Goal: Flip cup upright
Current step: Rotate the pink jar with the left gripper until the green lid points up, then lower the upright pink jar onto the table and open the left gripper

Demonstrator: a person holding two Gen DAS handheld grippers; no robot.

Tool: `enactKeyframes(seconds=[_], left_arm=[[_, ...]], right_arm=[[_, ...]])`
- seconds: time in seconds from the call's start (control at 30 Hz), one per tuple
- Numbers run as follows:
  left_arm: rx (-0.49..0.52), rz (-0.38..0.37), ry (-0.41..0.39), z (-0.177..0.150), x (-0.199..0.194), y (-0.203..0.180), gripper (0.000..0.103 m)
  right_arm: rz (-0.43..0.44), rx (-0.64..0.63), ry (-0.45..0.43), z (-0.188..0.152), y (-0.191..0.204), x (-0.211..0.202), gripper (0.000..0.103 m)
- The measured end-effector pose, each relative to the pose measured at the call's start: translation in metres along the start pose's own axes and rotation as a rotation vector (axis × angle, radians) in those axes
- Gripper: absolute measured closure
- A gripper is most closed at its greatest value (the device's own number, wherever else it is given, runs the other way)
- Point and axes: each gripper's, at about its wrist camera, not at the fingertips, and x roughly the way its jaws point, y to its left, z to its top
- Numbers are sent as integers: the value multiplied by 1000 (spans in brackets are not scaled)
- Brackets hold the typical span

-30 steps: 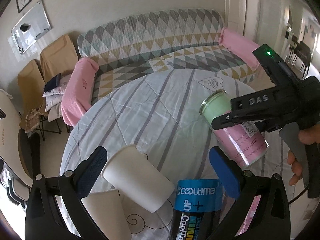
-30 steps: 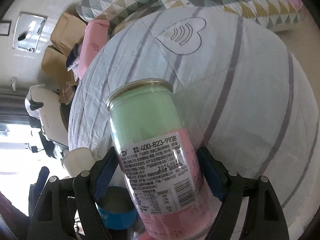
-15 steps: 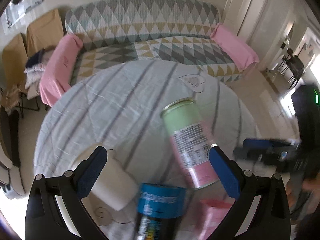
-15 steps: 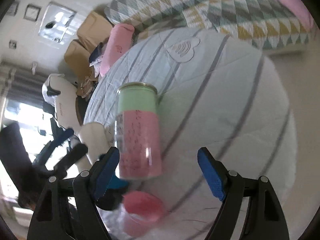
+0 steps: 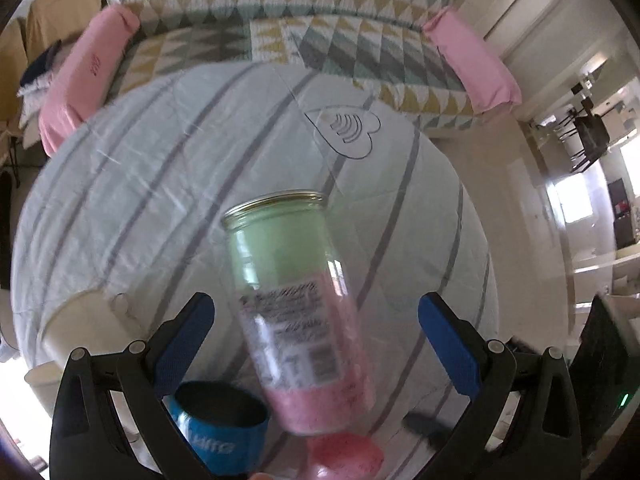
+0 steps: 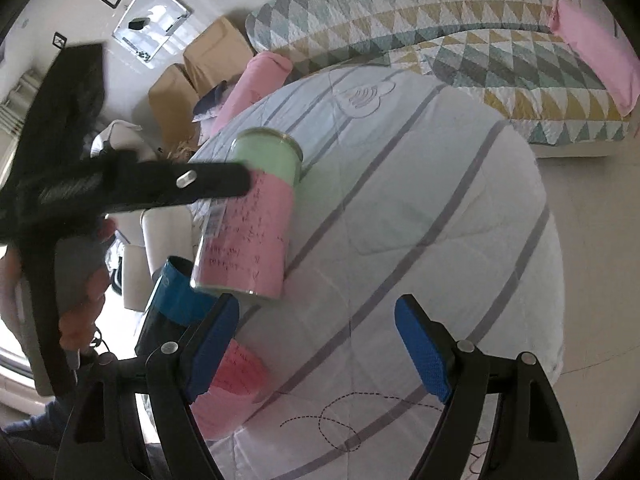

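Note:
A tall glass cup (image 5: 298, 312) with a green upper part and a pink, labelled lower part stands upright on the striped cloth. My left gripper (image 5: 316, 344) is open, its blue pads either side of the cup without touching it. In the right wrist view the cup (image 6: 252, 216) stands left of centre and the left gripper's black arm (image 6: 132, 188) crosses in front of it. My right gripper (image 6: 320, 344) is open and empty, drawn back from the cup over the cloth.
A blue can (image 5: 218, 428) and a pink cup (image 5: 344, 456) stand close in front of the glass cup. White cups (image 6: 160, 240) lie to its left. The round table's cloth (image 6: 420, 208) drops off to the floor at right. A patterned sofa (image 5: 280, 12) is behind.
My right gripper let go of the glass cup and pulled back. My left gripper swung right, from around the white cup to either side of the glass cup.

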Motion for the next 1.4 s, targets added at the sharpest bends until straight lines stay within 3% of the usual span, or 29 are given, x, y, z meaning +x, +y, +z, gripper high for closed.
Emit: enactKeyframes(seconds=[0.33, 0.47, 0.57, 0.97, 1.4], left_arm=[[-31, 22, 66, 18, 29, 4, 3], [-9, 49, 38, 17, 30, 6, 31], [24, 28, 17, 18, 27, 4, 31], [113, 34, -243, 4, -22, -4, 31], [217, 83, -412, -41, -47, -16, 31]], right_arm=[[58, -16, 17, 1, -6, 18, 21], [69, -19, 15, 5, -7, 21, 21], [68, -19, 12, 8, -7, 24, 21], [81, -70, -18, 12, 8, 26, 21], [31, -112, -77, 12, 11, 25, 21]])
